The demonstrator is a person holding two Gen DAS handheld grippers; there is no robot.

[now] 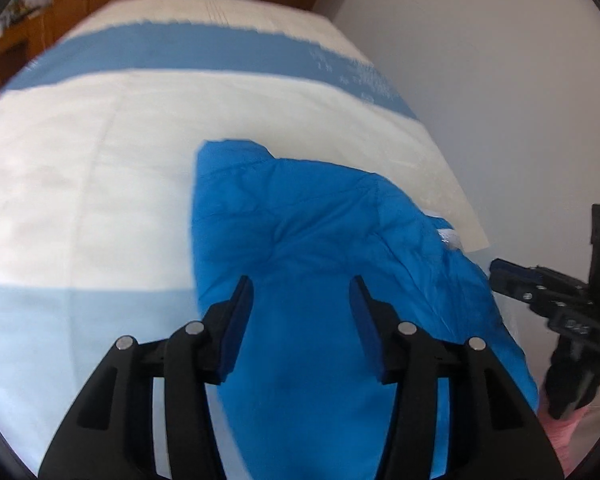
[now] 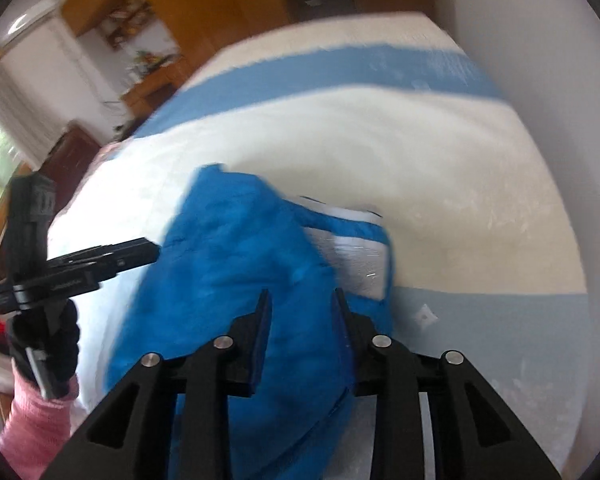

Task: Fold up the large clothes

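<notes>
A bright blue padded jacket (image 1: 300, 220) lies bunched on the bed, and its pale lining (image 2: 352, 256) shows at the far right side. My left gripper (image 1: 300, 292) is at the jacket's left side, its jaws partly closed with blue fabric filling the gap between the pads. My right gripper (image 2: 301, 300) is at the right side, its jaws narrower and also packed with blue fabric. Each gripper shows in the other view: the right gripper (image 1: 496, 270) and the left gripper (image 2: 152, 250) both have their tips at the jacket's edge.
The bed cover (image 1: 100, 180) is cream with wide blue bands. A white wall (image 1: 500, 80) runs close along the bed's right side. Wooden cupboards and shelves (image 2: 148, 20) stand beyond the bed. A gloved hand with a pink sleeve (image 2: 32, 420) holds the left gripper.
</notes>
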